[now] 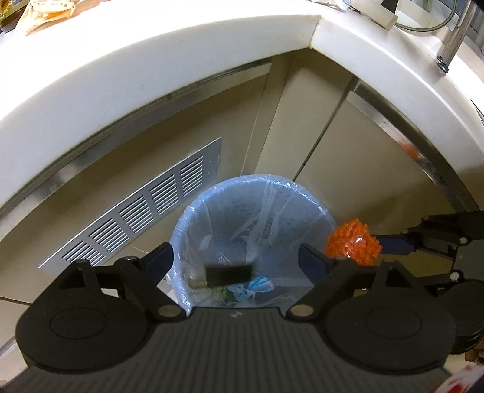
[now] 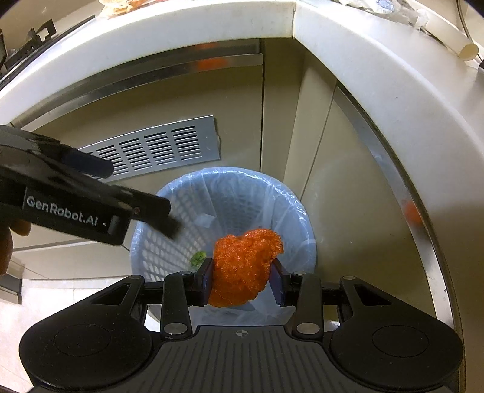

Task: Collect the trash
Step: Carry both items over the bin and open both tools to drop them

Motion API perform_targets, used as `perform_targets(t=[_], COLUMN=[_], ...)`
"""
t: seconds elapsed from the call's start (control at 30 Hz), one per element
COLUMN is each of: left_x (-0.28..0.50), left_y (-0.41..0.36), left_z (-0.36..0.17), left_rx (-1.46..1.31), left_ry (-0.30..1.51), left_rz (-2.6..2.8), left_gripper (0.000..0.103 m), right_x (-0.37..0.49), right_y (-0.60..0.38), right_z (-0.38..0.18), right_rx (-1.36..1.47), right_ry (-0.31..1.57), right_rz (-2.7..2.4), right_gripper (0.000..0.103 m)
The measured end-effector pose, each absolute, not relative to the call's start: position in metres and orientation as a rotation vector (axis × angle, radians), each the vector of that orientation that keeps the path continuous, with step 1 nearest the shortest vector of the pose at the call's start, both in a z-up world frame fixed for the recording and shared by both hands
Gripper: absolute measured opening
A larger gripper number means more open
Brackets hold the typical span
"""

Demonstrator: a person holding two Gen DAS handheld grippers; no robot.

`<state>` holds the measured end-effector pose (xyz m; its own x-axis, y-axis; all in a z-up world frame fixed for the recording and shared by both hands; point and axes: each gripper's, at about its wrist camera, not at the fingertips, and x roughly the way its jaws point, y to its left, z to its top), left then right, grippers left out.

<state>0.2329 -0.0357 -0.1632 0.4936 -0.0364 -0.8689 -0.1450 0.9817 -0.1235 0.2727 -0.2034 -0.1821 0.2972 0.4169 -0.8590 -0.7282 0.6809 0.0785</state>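
Observation:
A blue trash basket (image 1: 181,229) lined with a clear bag stands on the floor in the cabinet corner; it also shows in the right wrist view (image 2: 157,241). My left gripper (image 1: 236,257) is open above it, and a dark flat piece (image 1: 228,275) hangs blurred between its fingers over the basket. Blue and green scraps (image 1: 257,285) lie inside. My right gripper (image 2: 242,282) is shut on a crumpled orange mesh wad (image 2: 245,266) above the basket's right side; the wad also shows in the left wrist view (image 1: 352,241).
A white countertop edge (image 1: 151,78) curves around above the corner. A metal vent grille (image 1: 136,214) is set in the left cabinet panel. Wrappers (image 1: 45,12) lie on the counter at top left. The left gripper's body (image 2: 75,208) crosses the right wrist view.

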Motion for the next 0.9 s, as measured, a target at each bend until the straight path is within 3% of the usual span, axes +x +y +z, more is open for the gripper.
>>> perform_targets(t=[0.8,0.9], left_x=[0.217,0.216], left_y=[-0.023,-0.021], left_z=[-0.151,-0.151], left_rx=[-0.191,-0.194], left_ry=[1.012,1.012], left_rz=[0.133,0.14], left_gripper=[0.088,0.088], right_x=[0.284,0.289], right_y=[-0.191,-0.188], right_z=[-0.182,-0.182], right_rx=[-0.346,-0.335], right_ry=[0.969,0.956], right_rz=[0.82,0.832], right_gripper=[0.04,0.056])
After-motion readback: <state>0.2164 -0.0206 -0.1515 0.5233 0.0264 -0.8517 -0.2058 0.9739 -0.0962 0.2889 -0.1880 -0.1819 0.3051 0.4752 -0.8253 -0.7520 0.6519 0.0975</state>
